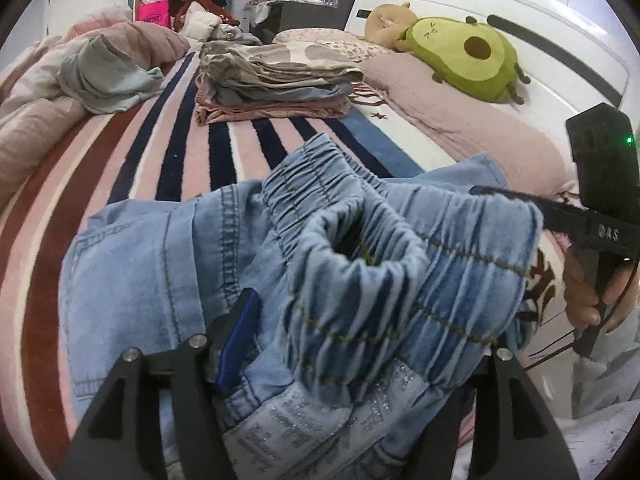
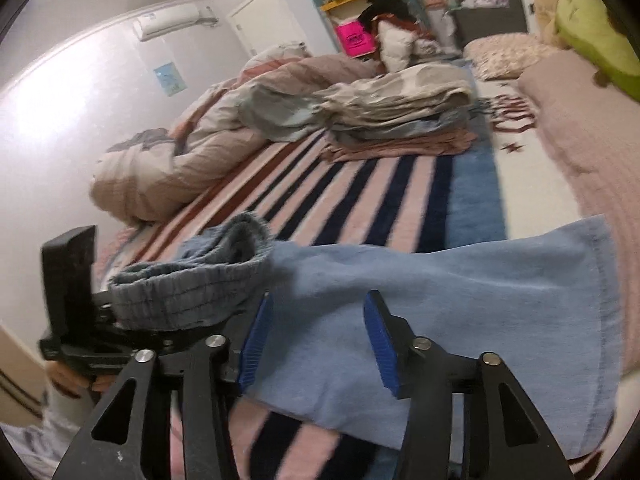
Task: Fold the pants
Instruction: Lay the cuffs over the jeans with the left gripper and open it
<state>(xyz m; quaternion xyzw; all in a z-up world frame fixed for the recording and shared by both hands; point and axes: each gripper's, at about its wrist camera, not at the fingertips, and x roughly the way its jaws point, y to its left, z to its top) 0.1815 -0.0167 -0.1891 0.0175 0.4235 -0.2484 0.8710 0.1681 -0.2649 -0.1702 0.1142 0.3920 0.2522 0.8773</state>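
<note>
Light blue denim pants [image 1: 160,280] with an elastic waistband [image 1: 400,264] lie on the striped blanket [image 1: 120,168]. My left gripper [image 1: 344,344] has the bunched waistband draped over and between its fingers; only its left blue pad [image 1: 236,344] shows, so its state is unclear. In the right wrist view my right gripper [image 2: 316,340] is open, its blue pads [image 2: 380,344] hovering over a flat pant leg [image 2: 440,292]. The left gripper body [image 2: 80,312] carries the waistband [image 2: 192,284] at left. The right gripper's body [image 1: 600,200] shows at the right edge.
A stack of folded clothes [image 1: 276,84] sits mid-bed. A crumpled duvet [image 1: 80,72] lies at left. An avocado plush [image 1: 464,56] and pillows [image 1: 460,120] lie at the headboard. Cluttered shelves stand behind the bed.
</note>
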